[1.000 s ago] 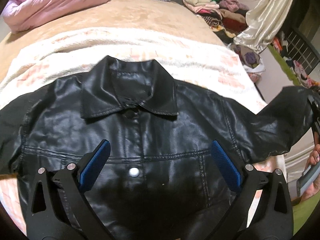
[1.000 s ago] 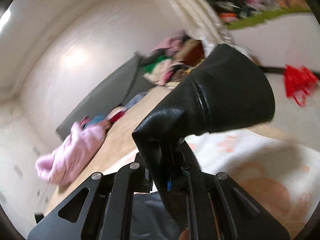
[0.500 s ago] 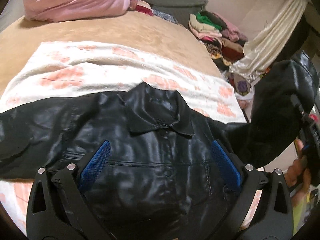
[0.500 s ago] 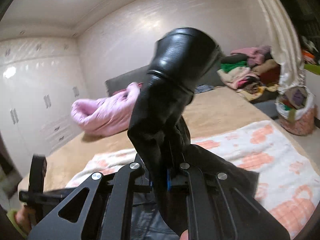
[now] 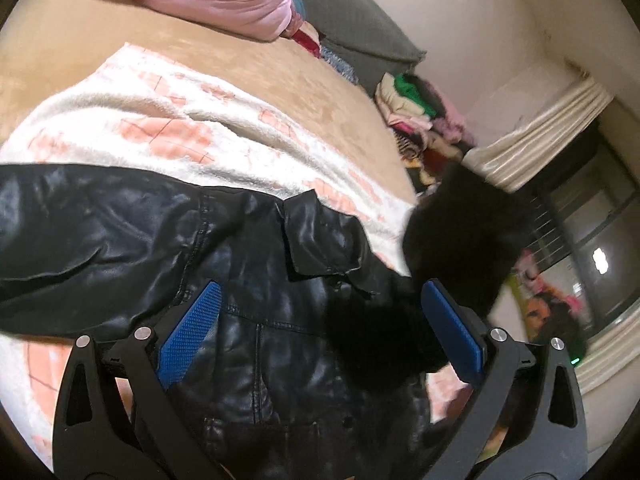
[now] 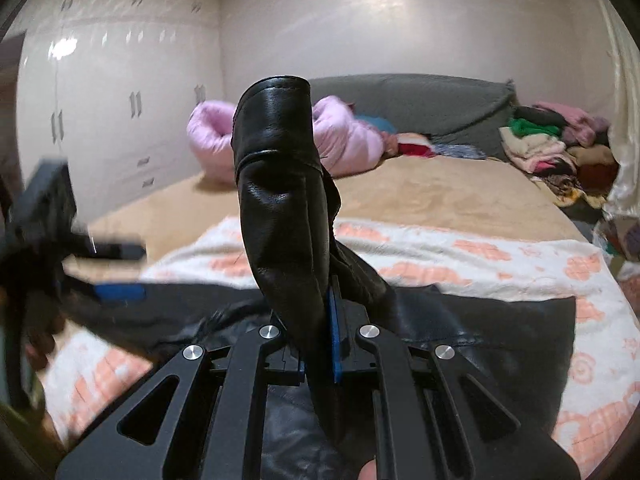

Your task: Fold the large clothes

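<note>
Leather is filling the space right in front of both claws: a black glossy leather jacket is lying front-up on a white fleece blanket with orange flower prints, which is covering the near part of a tan-covered bed.

The left claw is hovering just above the jacket's chest with its blue ribbed pads spread wide and nothing between them. Directly ahead of it, the jacket's collar is lying flat, and one sleeve is stretching off to its left across the blanket. To its right, a dark blurred mass of leather is hanging in the air beside the right-hand pad.

The right claw is pressed together and pinching the other black leather sleeve, which is standing up from between its pads with the cuff at the top. Below and beyond this claw the jacket's body is spreading over the blanket. Off to its left, the left claw is showing as a blur, gripped by a hand at the frame's edge.

Farther ahead, a pink quilted puffer coat is resting on the bed in front of a grey padded headboard. To the far right, a heap of mixed folded clothes is sitting by a cream curtain. White wardrobe doors are lining the far left wall.
</note>
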Available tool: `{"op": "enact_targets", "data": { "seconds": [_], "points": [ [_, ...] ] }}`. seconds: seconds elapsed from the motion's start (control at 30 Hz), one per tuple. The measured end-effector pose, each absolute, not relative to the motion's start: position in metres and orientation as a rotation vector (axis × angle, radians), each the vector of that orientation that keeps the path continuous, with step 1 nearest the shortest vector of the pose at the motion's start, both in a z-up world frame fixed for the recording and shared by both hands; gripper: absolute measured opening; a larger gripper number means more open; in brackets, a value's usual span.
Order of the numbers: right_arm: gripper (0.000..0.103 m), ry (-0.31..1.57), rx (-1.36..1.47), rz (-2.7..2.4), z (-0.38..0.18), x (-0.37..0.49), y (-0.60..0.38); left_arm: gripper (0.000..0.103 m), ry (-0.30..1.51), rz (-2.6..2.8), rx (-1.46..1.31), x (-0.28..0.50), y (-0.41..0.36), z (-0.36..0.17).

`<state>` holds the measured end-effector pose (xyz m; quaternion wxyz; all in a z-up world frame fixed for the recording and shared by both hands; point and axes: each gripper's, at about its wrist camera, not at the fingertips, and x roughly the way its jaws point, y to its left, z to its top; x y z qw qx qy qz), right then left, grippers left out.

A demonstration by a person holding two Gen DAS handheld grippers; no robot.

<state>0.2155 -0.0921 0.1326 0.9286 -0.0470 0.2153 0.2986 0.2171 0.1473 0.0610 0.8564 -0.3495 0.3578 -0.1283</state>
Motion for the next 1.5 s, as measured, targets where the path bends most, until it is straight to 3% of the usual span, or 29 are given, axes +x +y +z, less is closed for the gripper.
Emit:
{"op": "enact_targets", "data": {
  "seconds": [0.27,0.47,0.5,0.53,0.57,0.6,0.97,1.0,1.03,1.07,1.1,1.13,1.17,1.27,1.4,1.5],
  "points": [
    [0.01,0.56,-0.264,0.627,0.06,0.198,-0.028,0.094,0.714,-0.319,-0.796,0.21,0.171,0.047],
    [0.015,0.642,-0.337,0.606,0.021,0.196,-0.017,0.094,0.791,-0.399,-0.876,0.224,0.168,0.007],
    [0.027,0.654,-0.345,0.607,0.019,0.196,-0.017,0.094,0.808,-0.401,-0.89,0.227,0.168,0.001],
    [0.069,0.682,-0.34,0.626,0.018,0.194,-0.017,0.094,0.832,-0.401,-0.899,0.229,0.168,-0.006],
    [0.087,0.702,-0.333,0.635,0.019,0.193,-0.02,0.094,0.852,-0.396,-0.905,0.231,0.168,-0.012],
    [0.094,0.695,-0.321,0.641,0.022,0.186,-0.024,0.094,0.865,-0.387,-0.905,0.232,0.167,-0.016],
    [0.093,0.681,-0.002,0.66,0.063,0.158,-0.119,0.094,0.994,-0.277,-0.789,0.253,0.142,-0.043],
    [0.089,0.672,0.014,0.628,0.068,0.16,-0.133,0.087,0.99,-0.261,-0.764,0.257,0.138,-0.042],
    [0.085,0.668,0.013,0.595,0.073,0.162,-0.143,0.074,0.983,-0.259,-0.75,0.259,0.136,-0.041],
    [0.083,0.659,0.008,0.528,0.08,0.167,-0.16,0.043,0.98,-0.253,-0.72,0.262,0.132,-0.039],
    [0.082,0.653,0.013,0.491,0.085,0.175,-0.17,0.031,0.985,-0.237,-0.674,0.265,0.128,-0.038],
    [0.08,0.643,0.033,0.433,0.092,0.185,-0.19,0.027,0.991,-0.238,-0.638,0.268,0.123,-0.038],
    [0.08,0.641,0.048,0.39,0.095,0.193,-0.203,0.017,0.994,-0.245,-0.623,0.27,0.12,-0.04],
    [0.077,0.664,0.141,0.262,0.107,0.233,-0.252,0.012,0.979,-0.263,-0.618,0.265,0.121,-0.037],
    [0.059,0.81,0.276,0.185,0.094,0.306,-0.297,0.011,0.879,-0.326,-0.607,0.244,0.128,-0.002],
    [0.051,0.912,0.288,0.158,0.075,0.341,-0.304,0.011,0.785,-0.346,-0.556,0.225,0.131,0.025]
  ]
}}
